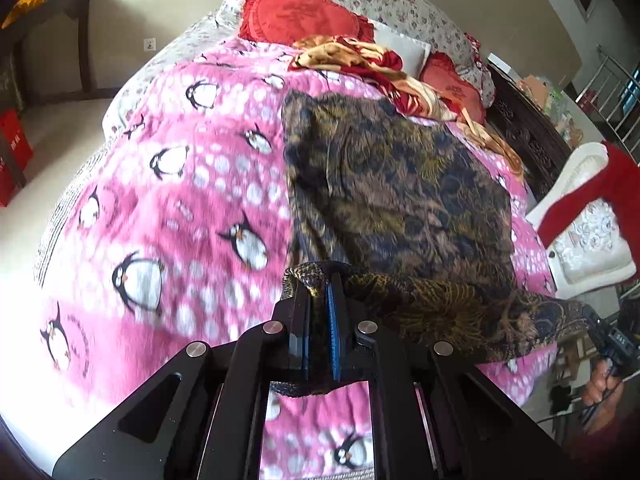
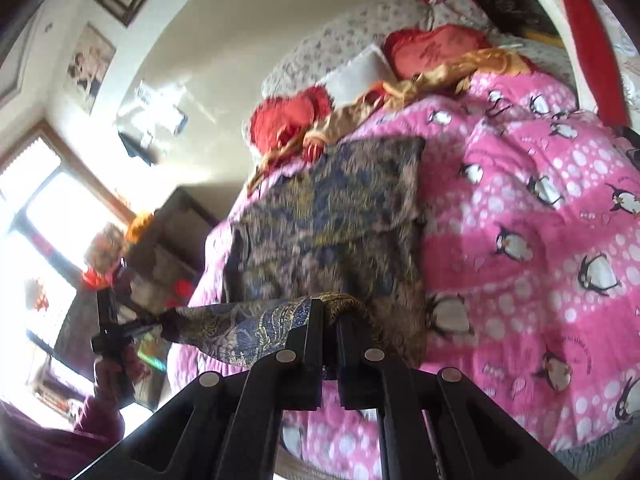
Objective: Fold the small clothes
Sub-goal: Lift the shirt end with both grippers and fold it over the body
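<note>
A dark garment (image 1: 400,188) with a blue and gold floral print lies on the pink penguin blanket (image 1: 180,208). Its near edge is lifted off the bed and stretched between my two grippers. My left gripper (image 1: 320,284) is shut on one corner of that edge. My right gripper (image 2: 330,306) is shut on the other corner of the garment (image 2: 328,216). The right gripper also shows at the right edge of the left wrist view (image 1: 612,340), and the left gripper at the left of the right wrist view (image 2: 116,332). The far part of the garment rests flat on the blanket (image 2: 540,200).
Red heart-shaped cushions (image 1: 296,12), a red and gold crumpled cloth (image 1: 352,56) and floral pillows (image 1: 400,8) lie at the head of the bed. A white chair with a red cloth (image 1: 592,208) stands beside the bed. A dark cabinet (image 2: 172,240) stands by the window.
</note>
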